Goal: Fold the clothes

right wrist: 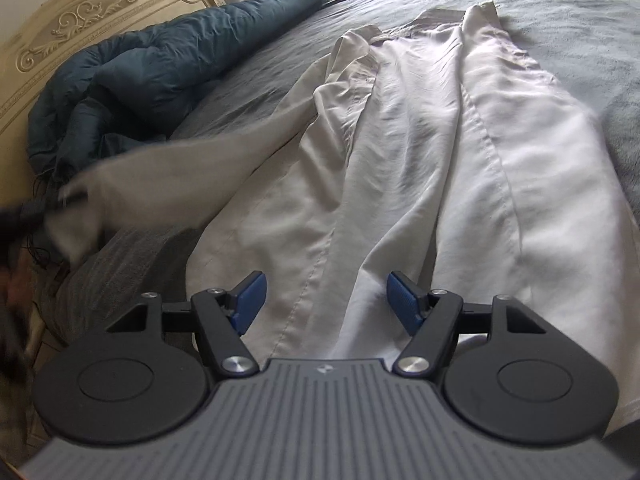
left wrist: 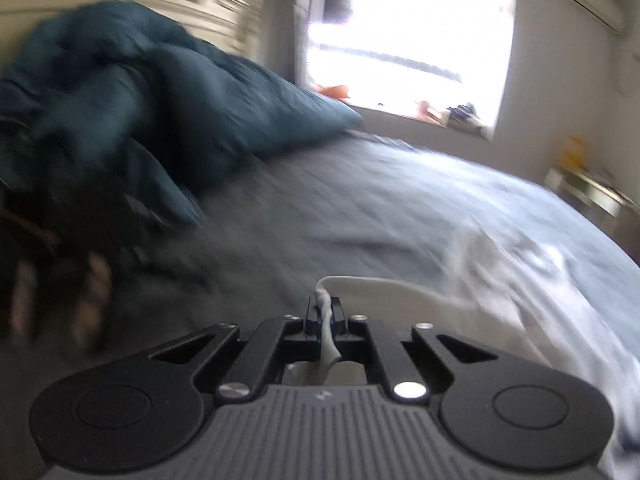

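A white garment (right wrist: 420, 152) lies lengthwise on the grey bed sheet (right wrist: 560, 12), creased and partly spread. My right gripper (right wrist: 326, 300) hovers open just above its near end, blue pads (right wrist: 404, 300) apart with nothing between them. A sleeve or edge of the same garment (right wrist: 160, 176) is lifted and blurred at the left, pulled toward the other gripper. In the left wrist view my left gripper (left wrist: 326, 312) is shut on a thin fold of the white garment (left wrist: 472, 292), which trails off to the right over the bed. That view is heavily motion-blurred.
A dark teal duvet (right wrist: 160, 56) is bunched against the carved cream headboard (right wrist: 80, 20) at the left. A bright window (left wrist: 404, 36) and its sill with small items lie beyond the bed. A small table (left wrist: 592, 192) stands at the right wall.
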A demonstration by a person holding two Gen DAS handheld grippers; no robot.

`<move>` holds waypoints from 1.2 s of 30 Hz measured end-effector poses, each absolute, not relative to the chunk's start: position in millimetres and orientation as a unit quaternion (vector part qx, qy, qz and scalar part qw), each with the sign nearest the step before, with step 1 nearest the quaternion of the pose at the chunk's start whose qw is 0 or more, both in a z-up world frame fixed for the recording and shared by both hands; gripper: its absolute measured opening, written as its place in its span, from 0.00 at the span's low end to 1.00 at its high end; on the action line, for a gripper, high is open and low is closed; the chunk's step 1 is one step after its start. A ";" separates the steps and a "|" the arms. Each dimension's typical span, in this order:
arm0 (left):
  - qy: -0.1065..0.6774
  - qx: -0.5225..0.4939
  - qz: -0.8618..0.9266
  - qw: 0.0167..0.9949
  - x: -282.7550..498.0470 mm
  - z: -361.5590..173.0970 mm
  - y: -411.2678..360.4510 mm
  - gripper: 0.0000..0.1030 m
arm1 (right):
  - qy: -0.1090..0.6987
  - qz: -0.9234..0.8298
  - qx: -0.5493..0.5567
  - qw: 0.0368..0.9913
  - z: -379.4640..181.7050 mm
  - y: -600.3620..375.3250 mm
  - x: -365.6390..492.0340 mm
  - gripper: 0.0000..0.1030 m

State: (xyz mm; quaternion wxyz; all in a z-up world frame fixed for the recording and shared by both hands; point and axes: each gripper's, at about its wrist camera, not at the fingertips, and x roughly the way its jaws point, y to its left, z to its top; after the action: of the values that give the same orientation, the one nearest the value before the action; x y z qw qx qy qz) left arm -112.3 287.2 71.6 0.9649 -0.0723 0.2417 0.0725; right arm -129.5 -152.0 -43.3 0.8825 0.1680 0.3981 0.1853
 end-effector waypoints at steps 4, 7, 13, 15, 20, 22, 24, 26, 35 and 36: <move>0.180 -0.032 0.178 0.967 -65.3 97.3 305.9 0.04 | 0.400 0.184 0.152 0.885 -44.0 -145.5 -130.2 0.65; 0.175 -0.005 0.235 0.956 -38.6 95.5 307.4 0.08 | 0.400 0.184 0.147 0.886 -46.5 -145.5 -128.4 0.65; 0.233 0.008 0.211 0.949 -33.5 60.3 277.9 0.58 | 0.404 0.184 0.161 0.881 -56.8 -152.0 -126.1 0.65; 0.250 0.012 0.192 0.949 -38.2 47.8 264.8 0.68 | 0.402 0.188 0.162 0.881 -55.9 -153.2 -127.5 0.65; 0.245 0.026 0.141 0.959 -68.4 47.0 221.1 0.75 | 0.387 0.203 0.166 0.884 -44.4 -160.7 -136.1 0.65; 0.234 0.034 0.103 0.966 -89.5 52.1 192.4 0.77 | 0.370 0.216 0.172 0.887 -35.4 -167.7 -146.6 0.65; 0.230 0.041 0.044 0.971 -108.2 56.3 161.7 0.81 | 0.352 0.231 0.178 0.889 -26.1 -176.0 -158.9 0.65; 0.232 0.049 -0.033 0.971 -127.9 59.9 125.4 0.84 | 0.332 0.241 0.186 0.893 -17.3 -187.8 -173.1 0.66; 0.265 0.090 -0.283 0.917 -194.6 22.3 -44.1 0.87 | 0.278 0.135 0.295 0.904 -25.8 -302.0 -221.2 0.66; 0.261 0.109 -0.294 0.913 -202.0 15.3 -60.0 0.87 | 0.281 0.122 0.314 0.899 -31.8 -315.2 -223.0 0.66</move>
State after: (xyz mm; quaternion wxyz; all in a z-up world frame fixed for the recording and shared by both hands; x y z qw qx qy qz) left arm -202.0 -60.0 15.3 0.9128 0.1089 0.2614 -0.2943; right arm -223.0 -315.2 -31.8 0.8987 0.3140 0.2808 0.1219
